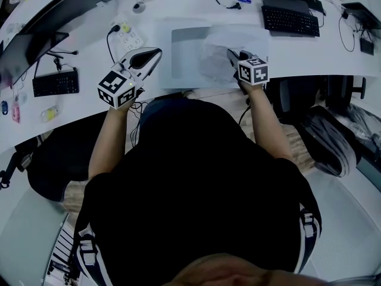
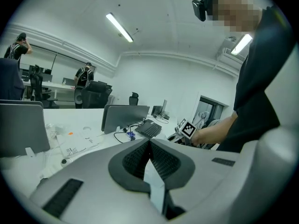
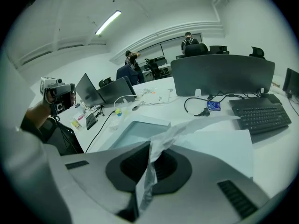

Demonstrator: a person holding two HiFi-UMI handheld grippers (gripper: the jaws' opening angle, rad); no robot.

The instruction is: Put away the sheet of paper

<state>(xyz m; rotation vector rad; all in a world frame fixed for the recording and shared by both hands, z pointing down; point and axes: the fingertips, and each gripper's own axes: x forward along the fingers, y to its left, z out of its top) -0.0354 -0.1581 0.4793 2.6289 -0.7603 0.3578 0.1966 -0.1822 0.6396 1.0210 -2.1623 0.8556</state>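
Observation:
The sheet of paper is white and crumpled, lying partly over a grey tray on the white desk. My right gripper is shut on the sheet's near edge. In the right gripper view the paper rises twisted out of the closed jaws of that gripper, above a flat white part and the tray. My left gripper hovers left of the tray, raised off the desk. Its jaws are together, with a pale strip in the seam that I cannot identify.
A black keyboard lies at the back right and another at the left. A white power strip with a cable sits left of the tray. Monitors line the back edge. Office chairs stand behind my right side.

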